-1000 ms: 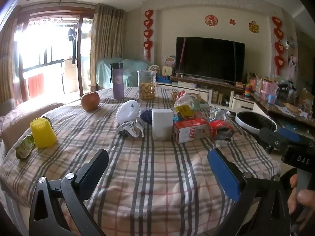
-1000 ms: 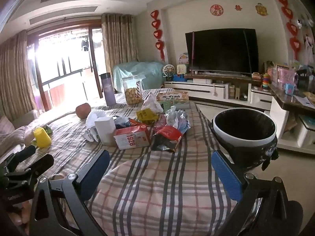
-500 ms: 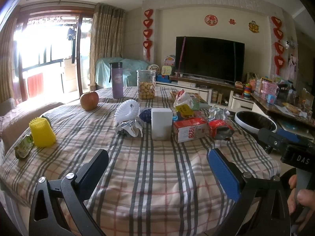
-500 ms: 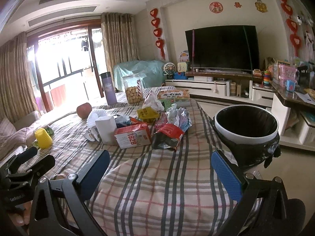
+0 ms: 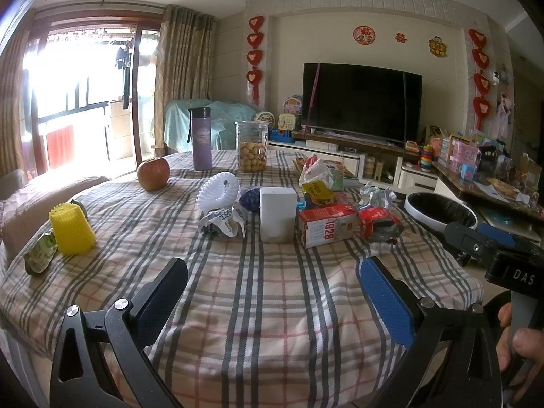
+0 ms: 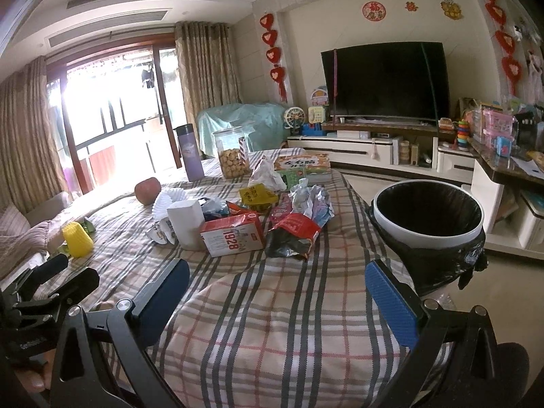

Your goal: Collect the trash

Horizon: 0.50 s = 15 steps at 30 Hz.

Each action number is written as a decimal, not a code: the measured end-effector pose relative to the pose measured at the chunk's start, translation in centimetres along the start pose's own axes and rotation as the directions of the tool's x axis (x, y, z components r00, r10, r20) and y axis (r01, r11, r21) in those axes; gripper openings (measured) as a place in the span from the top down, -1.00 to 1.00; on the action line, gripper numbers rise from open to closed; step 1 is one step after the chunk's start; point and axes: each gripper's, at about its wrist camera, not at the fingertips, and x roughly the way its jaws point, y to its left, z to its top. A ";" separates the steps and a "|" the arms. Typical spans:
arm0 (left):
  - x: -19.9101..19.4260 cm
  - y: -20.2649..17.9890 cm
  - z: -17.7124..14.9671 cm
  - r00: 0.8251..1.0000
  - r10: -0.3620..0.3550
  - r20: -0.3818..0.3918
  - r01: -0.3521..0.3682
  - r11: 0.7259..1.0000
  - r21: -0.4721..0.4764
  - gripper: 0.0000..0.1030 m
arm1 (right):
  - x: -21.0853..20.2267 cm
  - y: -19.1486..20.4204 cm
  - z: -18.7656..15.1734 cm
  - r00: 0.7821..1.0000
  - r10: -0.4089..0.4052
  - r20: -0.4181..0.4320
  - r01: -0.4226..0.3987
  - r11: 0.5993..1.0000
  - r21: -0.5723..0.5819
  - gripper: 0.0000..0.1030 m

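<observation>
- Facing the plaid table [image 5: 265, 292], the left gripper [image 5: 272, 292] hovers over the near edge with jaws spread wide and nothing between them.
- Hanging over the table's near right corner, the right gripper [image 6: 277, 292] is likewise wide open and empty.
- Trash sits mid-table, well ahead of both: a red 1928 carton [image 6: 233, 234] lying on its side, long axis running left to right, and just right of it a crumpled red wrapper [image 6: 292, 236].
- The black-lined bin [image 6: 428, 217] stands off the table's right edge.
- By my reading, the right gripper is nearer the wrapper and bin, so it likely reaches first.
</observation>
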 end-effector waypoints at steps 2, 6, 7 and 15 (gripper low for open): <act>0.0 0.0 0.0 1.000 0.000 0.001 0.000 1.000 0.001 -0.98 | 0.0 0.0 0.0 1.000 0.002 0.000 -0.002 1.000 0.002 -1.00; -0.1 -0.1 0.0 1.000 -0.003 -0.001 0.003 1.000 -0.002 -0.98 | -0.1 0.2 0.0 1.000 0.005 -0.002 -0.005 1.000 0.004 -1.00; -0.1 -0.2 -0.1 1.000 -0.004 -0.001 0.004 1.000 -0.001 -0.98 | 0.0 0.2 0.0 1.000 0.005 -0.002 -0.005 1.000 0.004 -1.00; 0.0 -0.3 -0.1 1.000 -0.007 -0.004 0.007 1.000 -0.003 -0.98 | -0.1 0.3 0.0 1.000 0.009 -0.008 -0.009 1.000 0.008 -1.00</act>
